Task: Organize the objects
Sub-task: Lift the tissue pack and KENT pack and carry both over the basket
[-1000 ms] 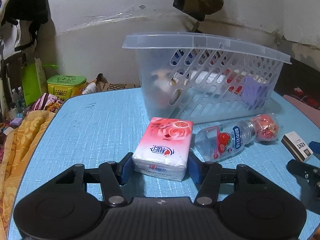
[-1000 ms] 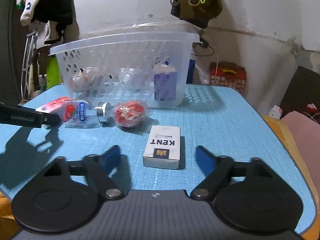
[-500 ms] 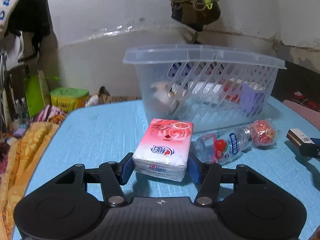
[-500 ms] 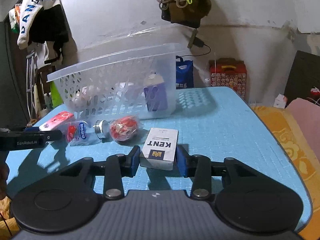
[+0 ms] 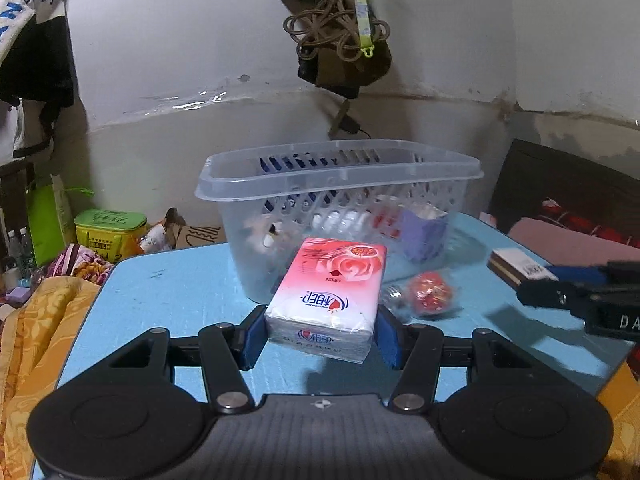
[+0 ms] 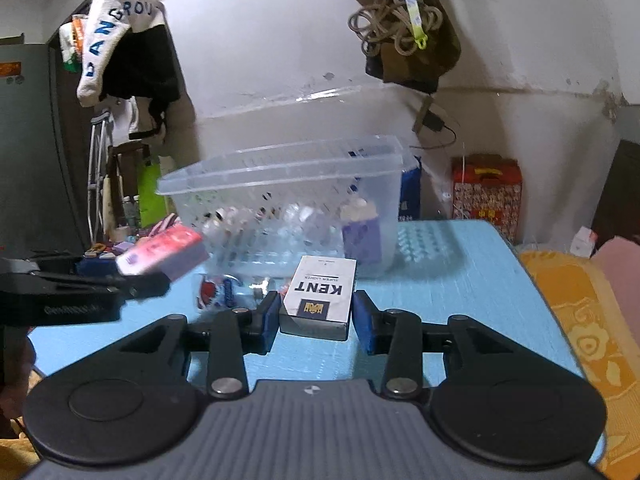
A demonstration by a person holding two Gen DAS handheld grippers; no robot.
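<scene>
Pinching from both sides, the left gripper [image 5: 320,334] fingers are holding a pink tissue pack [image 5: 326,300] clear above the blue worktop [image 5: 168,300], while the right gripper [image 6: 316,322] fingers are closing on a Kent cigarette box [image 6: 320,294], also lifted. Both are facing the clear plastic basket [image 5: 336,184], which is already holding several items; the two packs are not yet in it. A plastic bottle [image 6: 218,292] and a red wrapped ball [image 5: 430,294] are lying beside the basket, apparently waiting. Basket contents are blurring behind the slotted wall, hard to identify.
</scene>
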